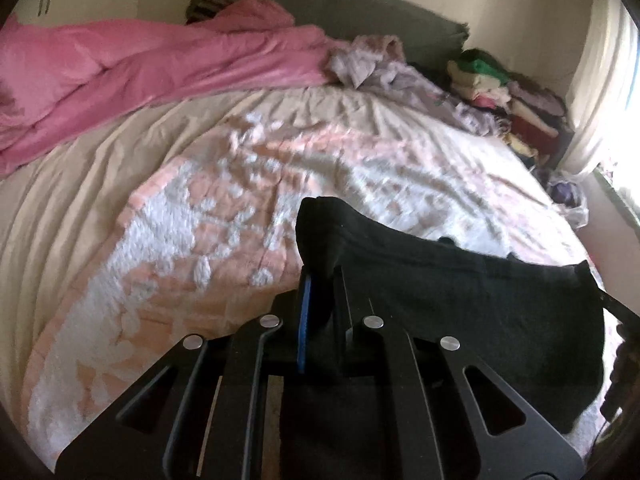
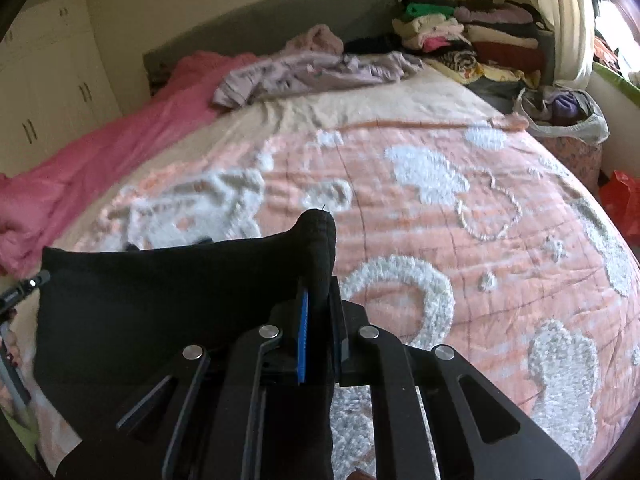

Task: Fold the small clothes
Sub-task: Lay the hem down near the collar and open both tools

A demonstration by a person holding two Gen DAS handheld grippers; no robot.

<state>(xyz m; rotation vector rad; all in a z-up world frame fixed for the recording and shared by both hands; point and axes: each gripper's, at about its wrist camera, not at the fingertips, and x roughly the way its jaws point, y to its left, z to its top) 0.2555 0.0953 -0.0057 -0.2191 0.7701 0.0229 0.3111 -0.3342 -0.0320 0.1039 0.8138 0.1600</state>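
Observation:
A small black garment (image 1: 460,300) hangs stretched between my two grippers, above a peach-and-white tufted blanket (image 1: 224,216) on a bed. My left gripper (image 1: 320,280) is shut on the garment's left corner, which sticks up past the fingertips. In the right wrist view my right gripper (image 2: 320,284) is shut on the other corner of the black garment (image 2: 160,292), and the cloth spreads left toward the other gripper's tip (image 2: 28,286). The same blanket (image 2: 460,220) lies below.
A pink duvet (image 1: 120,76) is bunched at the bed's far left. A crumpled lilac garment (image 2: 304,72) lies near the grey headboard (image 2: 280,24). Folded clothes are stacked (image 2: 472,40) at the far right corner. A white bag (image 2: 560,116) and something red (image 2: 620,200) sit beside the bed.

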